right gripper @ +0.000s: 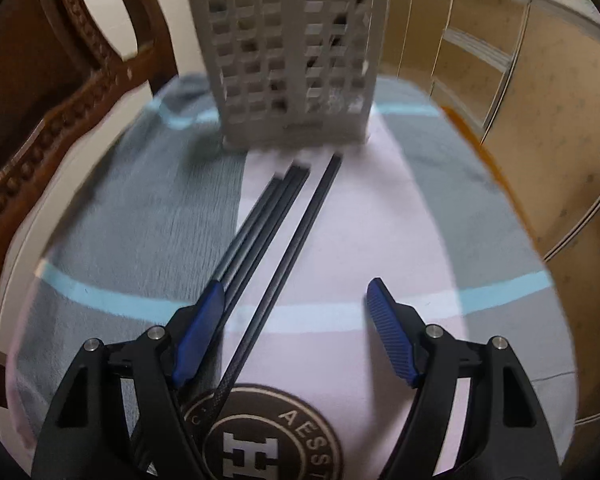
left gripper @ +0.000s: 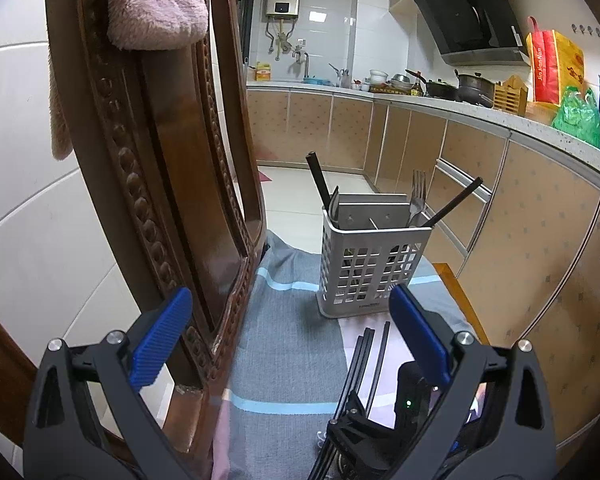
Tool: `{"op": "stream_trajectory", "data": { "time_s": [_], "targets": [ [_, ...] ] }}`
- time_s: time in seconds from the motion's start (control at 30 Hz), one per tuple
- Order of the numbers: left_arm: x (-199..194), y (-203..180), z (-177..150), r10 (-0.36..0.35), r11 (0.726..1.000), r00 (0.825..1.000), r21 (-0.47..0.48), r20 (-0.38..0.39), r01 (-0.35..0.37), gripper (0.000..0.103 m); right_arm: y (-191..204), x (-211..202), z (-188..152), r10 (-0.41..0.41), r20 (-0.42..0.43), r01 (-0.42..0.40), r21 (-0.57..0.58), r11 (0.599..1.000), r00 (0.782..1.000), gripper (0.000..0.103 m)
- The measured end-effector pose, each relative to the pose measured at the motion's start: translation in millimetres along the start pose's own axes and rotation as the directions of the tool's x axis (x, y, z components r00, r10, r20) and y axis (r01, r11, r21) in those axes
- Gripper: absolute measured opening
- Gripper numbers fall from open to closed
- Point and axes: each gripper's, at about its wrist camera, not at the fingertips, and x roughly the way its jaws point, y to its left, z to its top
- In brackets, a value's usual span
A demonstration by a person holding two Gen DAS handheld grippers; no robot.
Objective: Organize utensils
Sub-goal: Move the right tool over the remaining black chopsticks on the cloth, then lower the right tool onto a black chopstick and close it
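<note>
Chopsticks lie between chair and cabinets.

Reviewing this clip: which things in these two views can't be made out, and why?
- Lower parts of the utensils in the caddy: left wrist view, hidden by its perforated wall.
- Caddy top: right wrist view, cut off by the upper edge and blurred by motion.
- Near ends of the loose chopsticks: right wrist view, hidden under the right gripper.
- Countertop items: left wrist view, too small to tell apart.
</note>
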Motion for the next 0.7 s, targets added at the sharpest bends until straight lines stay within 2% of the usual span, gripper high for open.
{"op": "stream_trajectory", "data": {
  "time_s": [0.17, 0.3, 0.43, 0.5, 0.7],
  "targets": [
    [-1, -1, -1, 0.000, 1.000, 1.000, -0.001, 0.000, 0.000, 0.098, 6, 2, 1, -0.032, 0.005, 0.032, 0.010, 0.999, 0.999, 0.079],
    [0, 0, -1, 0.000, 1.000, 1.000, 0.004, -0.006, 0.000, 0.098, 13, 3, 2, -0.081, 0.041, 0.083, -0.060, 0.995, 0.996, 0.085],
    [1, 0, 0, 0.000, 1.000, 1.000, 0.006, -0.012, 0.000, 0.098, 4, 0, 1, -0.083, 0.027, 0.084, -0.063, 0.994, 0.996, 0.085],
    [2, 1, 1, -0.001, 1.000, 1.000, -0.004, -0.011, 0.001, 0.098, 0, 3, -2, -0.054, 0.002, 0.054, -0.056, 0.997, 0.999, 0.085],
    [5, 2, 0, 0.000, 1.000, 1.000, -0.005, -0.022, 0.000, 0.098, 1, -1, -9, -0.080, 0.039, 0.085, -0.143, 0.986, 0.996, 0.085]
  ]
}}
